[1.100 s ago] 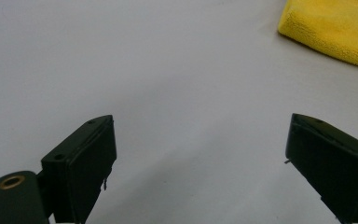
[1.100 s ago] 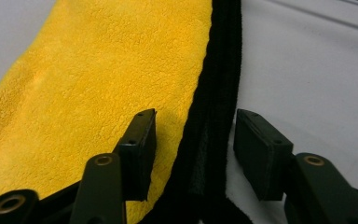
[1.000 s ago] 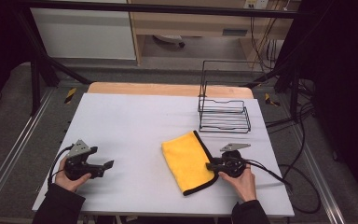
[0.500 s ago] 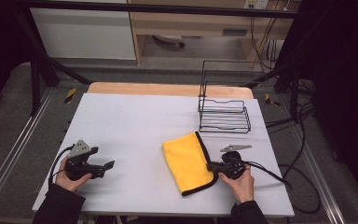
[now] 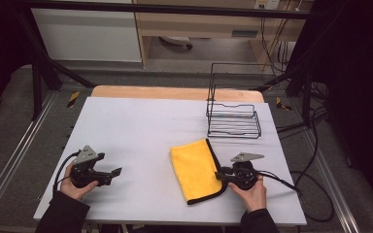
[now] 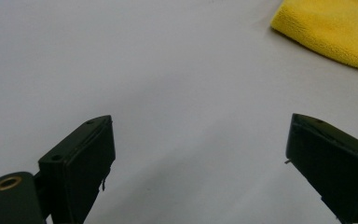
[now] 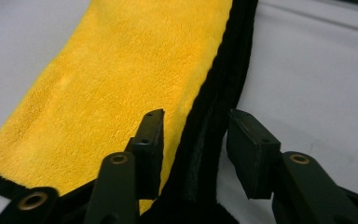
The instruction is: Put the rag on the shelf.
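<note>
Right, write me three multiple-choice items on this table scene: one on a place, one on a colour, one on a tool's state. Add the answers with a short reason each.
1. Where does the wire rack stand relative to the yellow cloth?
A. Beyond it, toward the table's far right
B. On top of it
C. At the table's near left corner

2. What colour is the cloth's edging?
A. White
B. Black
C. Red

3. How does the right tool stand?
A. Shut tight on the rack
B. Jaws apart, either side of the cloth's edge
C. Lifted high, far from the cloth

Answers:
1. A: the high view shows the rack behind the cloth, nearer the far right edge.
2. B: the right gripper view shows a black band along the yellow pile.
3. B: a gap shows between the jaws, with the black edge lying in it.
</note>
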Demonstrator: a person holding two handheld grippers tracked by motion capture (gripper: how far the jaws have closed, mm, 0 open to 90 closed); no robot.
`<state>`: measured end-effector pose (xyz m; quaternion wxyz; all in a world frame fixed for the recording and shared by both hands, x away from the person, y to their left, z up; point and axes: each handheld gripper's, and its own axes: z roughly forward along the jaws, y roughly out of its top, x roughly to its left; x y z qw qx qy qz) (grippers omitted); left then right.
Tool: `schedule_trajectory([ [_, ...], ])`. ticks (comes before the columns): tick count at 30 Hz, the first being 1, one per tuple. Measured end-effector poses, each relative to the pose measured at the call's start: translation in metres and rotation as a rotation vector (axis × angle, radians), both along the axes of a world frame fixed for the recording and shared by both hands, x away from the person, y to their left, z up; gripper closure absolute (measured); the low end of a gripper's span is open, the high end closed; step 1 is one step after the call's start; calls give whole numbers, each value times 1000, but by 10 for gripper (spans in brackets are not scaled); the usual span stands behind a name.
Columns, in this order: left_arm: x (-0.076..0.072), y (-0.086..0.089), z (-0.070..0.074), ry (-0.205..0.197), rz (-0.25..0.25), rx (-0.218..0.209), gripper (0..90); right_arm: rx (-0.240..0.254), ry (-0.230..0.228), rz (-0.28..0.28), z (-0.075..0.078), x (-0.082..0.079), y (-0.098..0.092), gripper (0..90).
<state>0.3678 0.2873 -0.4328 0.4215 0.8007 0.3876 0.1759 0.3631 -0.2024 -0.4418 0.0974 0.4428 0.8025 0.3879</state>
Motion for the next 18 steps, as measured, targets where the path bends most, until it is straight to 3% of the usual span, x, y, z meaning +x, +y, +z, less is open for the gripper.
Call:
schedule_trajectory([
  [1, 1, -4, 0, 4, -3, 4, 81, 3, -26, 14, 3, 1, -2, 482],
  [4, 2, -11, 1, 9, -4, 12, 81, 1, -68, 29, 5, 3, -6, 397],
  [11, 7, -25, 4, 20, -1, 17, 80, -12, -87, 25, 4, 12, -9, 263],
  [16, 12, -42, 8, 21, 0, 25, 82, -14, -101, 26, 4, 16, -9, 238],
  [18, 14, -52, 10, 16, -4, 26, 79, -15, -98, 23, 3, 19, -10, 150],
])
